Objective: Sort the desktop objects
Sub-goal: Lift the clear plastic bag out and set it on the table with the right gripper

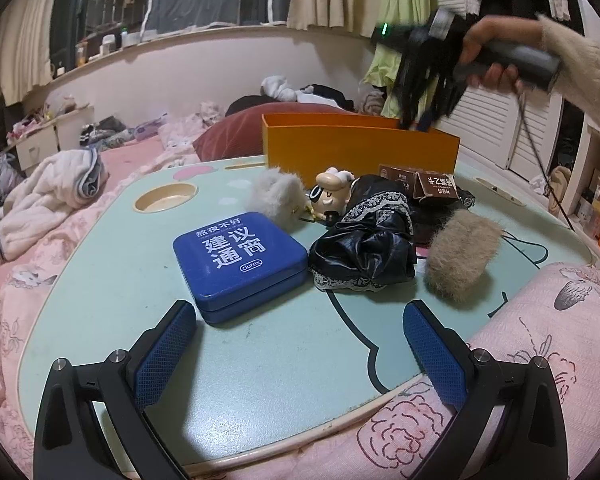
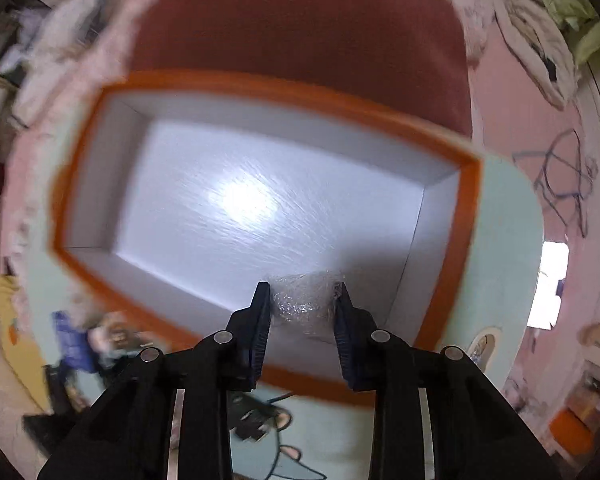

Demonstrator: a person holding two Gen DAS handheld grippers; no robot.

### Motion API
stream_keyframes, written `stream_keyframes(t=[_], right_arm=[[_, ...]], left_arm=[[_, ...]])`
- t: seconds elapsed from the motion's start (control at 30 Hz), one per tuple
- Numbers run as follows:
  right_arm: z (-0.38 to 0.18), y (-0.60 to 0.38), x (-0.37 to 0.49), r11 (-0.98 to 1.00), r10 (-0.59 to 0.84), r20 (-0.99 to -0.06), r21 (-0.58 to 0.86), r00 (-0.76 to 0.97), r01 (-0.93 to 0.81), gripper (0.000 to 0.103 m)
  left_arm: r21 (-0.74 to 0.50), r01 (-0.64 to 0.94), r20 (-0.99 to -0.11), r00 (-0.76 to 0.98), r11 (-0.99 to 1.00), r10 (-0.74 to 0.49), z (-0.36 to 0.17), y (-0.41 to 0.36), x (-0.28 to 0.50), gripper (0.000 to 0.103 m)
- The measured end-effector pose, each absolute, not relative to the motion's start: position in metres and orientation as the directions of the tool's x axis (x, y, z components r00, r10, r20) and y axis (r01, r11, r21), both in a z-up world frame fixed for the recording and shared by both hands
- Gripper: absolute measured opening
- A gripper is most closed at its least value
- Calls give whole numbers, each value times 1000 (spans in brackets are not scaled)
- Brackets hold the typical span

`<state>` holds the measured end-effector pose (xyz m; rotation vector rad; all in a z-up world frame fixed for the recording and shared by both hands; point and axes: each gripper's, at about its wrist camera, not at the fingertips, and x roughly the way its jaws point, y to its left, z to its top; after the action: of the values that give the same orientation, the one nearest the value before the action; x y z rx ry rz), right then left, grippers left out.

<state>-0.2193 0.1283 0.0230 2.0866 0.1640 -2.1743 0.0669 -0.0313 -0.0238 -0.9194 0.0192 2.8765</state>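
Observation:
An orange box (image 1: pixel 356 146) stands at the back of the pale green lap table (image 1: pixel 284 360). In front of it lie a blue tin (image 1: pixel 236 264), a black lace-trimmed garment (image 1: pixel 364 240), a grey fur puff (image 1: pixel 276 196), a tan fur puff (image 1: pixel 460 252), a small figurine (image 1: pixel 332 196) and a brown carton (image 1: pixel 420 184). My left gripper (image 1: pixel 300 344) is open and empty, low over the table's near edge. My right gripper (image 2: pixel 302 300) is shut on a clear crinkled plastic packet (image 2: pixel 302 300) above the box's white interior (image 2: pixel 260 200). It shows blurred in the left wrist view (image 1: pixel 416 120).
The table sits on a bed with pink floral bedding (image 1: pixel 540 360). A red cushion (image 1: pixel 260 128) lies behind the box. A round cup recess (image 1: pixel 166 198) is in the table's back left. Shelves (image 1: pixel 596 200) stand at the right.

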Motion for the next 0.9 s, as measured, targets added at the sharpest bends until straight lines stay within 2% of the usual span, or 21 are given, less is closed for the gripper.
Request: stream_keyframes(t=[0.13, 0.23, 0.33, 0.43, 0.6, 0.67, 0.7, 0.8, 0.9], right_arm=[[94, 125, -185, -961, -185, -966, 139, -180, 240, 31], [114, 117, -154, -936, -251, -944, 180, -216, 302, 32], [99, 104, -131, -931, -249, -940, 165, -234, 325, 39], [78, 111, -125, -915, -290, -926, 194, -243, 354, 40], [83, 135, -96, -933, -313, -823, 172, -474, 318, 43], [83, 141, -64, -929, -334, -769, 170, -545, 328, 55], [81, 141, -49, -926, -340, -751, 162, -565, 341, 58], [57, 135, 3, -913, -339, -715, 93, -612, 397, 59], [23, 116, 34, -902, -289, -729, -10, -621, 432, 59]], left_arm=[[-24, -119, -578, -808, -993, 111, -24, -31, 67, 103], [-25, -119, -578, -808, -993, 111, -24, -31, 67, 103], [-25, -119, -578, -808, -993, 111, -25, -31, 66, 103], [-25, -119, -577, -809, -993, 112, -25, -31, 67, 103], [-25, -119, -577, -809, -993, 112, -25, -31, 66, 103], [-26, -119, -577, -809, -993, 112, -25, -31, 67, 103], [-25, -119, -577, -809, -993, 111, -25, -31, 67, 103], [-25, -118, -577, -809, -993, 111, -25, -31, 66, 103], [-26, -119, -576, -810, -993, 112, -25, -31, 67, 103]])
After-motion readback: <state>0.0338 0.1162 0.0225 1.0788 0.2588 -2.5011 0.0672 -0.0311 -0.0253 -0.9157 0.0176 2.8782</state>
